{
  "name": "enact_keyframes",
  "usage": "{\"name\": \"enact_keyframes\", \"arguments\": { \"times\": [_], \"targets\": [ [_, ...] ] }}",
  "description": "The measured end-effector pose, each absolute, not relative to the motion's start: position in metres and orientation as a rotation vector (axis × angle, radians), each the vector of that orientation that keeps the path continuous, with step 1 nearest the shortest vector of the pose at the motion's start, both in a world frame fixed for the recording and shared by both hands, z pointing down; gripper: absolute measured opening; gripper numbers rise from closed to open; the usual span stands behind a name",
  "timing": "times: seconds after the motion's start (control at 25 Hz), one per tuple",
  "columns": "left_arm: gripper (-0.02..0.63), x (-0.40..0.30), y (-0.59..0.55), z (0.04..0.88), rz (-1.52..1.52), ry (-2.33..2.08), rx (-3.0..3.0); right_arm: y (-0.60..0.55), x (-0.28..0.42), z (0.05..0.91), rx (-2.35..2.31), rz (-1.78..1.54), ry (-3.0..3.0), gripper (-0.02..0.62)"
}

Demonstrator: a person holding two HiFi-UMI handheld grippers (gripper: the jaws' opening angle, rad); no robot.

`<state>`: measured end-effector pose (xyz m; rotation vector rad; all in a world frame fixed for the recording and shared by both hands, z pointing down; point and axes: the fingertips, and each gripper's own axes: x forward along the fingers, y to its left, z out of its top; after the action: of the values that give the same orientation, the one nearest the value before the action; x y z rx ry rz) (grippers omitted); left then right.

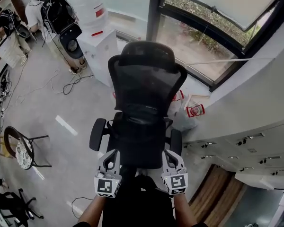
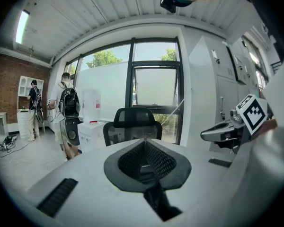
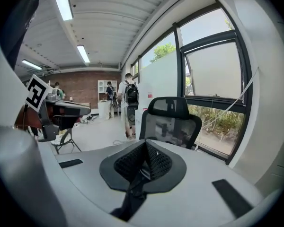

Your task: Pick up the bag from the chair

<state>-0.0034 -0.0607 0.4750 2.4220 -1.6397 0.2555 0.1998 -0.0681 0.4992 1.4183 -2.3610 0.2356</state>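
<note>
Fingers (image 2: pixel 132 160) together, left gripper (image 1: pixel 109 158) and right gripper (image 1: pixel 171 156) abreast, seemingly above chair (image 1: pixel 146 86).

Grey floor (image 1: pixel 47 110): one black office chair (image 1: pixel 146 84) is stood at centre; loose cables (image 1: pixel 72 83) are laid toward the picture's left; white bags (image 1: pixel 183 115) are set beside the chair, under the window.
</note>
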Motion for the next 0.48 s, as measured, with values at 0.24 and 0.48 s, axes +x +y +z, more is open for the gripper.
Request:
{"name": "enact_keyframes", "arguments": {
  "times": [0.24, 0.48],
  "targets": [
    [0.008, -0.004, -0.141, 0.526, 0.331, -1.575, 2.400, -0.142, 0.214, 0.552, 1.377, 0.300, -2.239, 0.000],
    [0.009, -0.006, -0.203, 0.601, 0.452, -1.483, 2.319, -0.208, 0.215, 0.634, 1.325, 0.410, -2.123, 0.001]
  ]
}}
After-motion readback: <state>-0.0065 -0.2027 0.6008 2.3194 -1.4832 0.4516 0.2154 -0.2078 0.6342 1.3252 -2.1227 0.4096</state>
